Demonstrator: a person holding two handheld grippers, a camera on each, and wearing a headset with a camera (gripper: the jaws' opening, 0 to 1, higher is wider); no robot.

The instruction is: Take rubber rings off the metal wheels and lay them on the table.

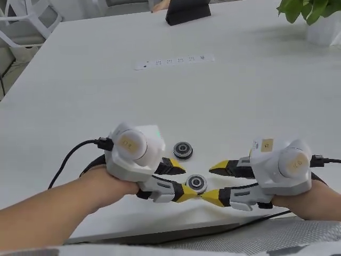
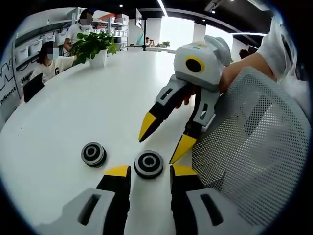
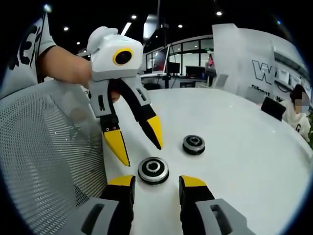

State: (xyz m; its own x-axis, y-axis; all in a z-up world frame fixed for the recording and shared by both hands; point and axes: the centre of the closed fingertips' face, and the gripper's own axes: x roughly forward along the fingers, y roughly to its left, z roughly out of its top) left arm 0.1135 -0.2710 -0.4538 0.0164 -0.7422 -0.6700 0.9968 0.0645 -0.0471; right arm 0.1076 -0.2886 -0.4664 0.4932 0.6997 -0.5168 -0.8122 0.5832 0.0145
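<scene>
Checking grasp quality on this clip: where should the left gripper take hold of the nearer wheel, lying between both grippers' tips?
Probably across its outer edge, coming in low along the table from the left. The nearer wheel lies flat with its hole up, so only its round sides give opposing faces. The left gripper is open, its yellow tips lined up either side of it.

we read no whole word. on the white wall (image 3: 264, 73) in the right gripper view stand big dark letters that begin with "w", then are cut off. a smaller line on the wall panel (image 2: 9, 93) in the left gripper view is too blurred.
</scene>
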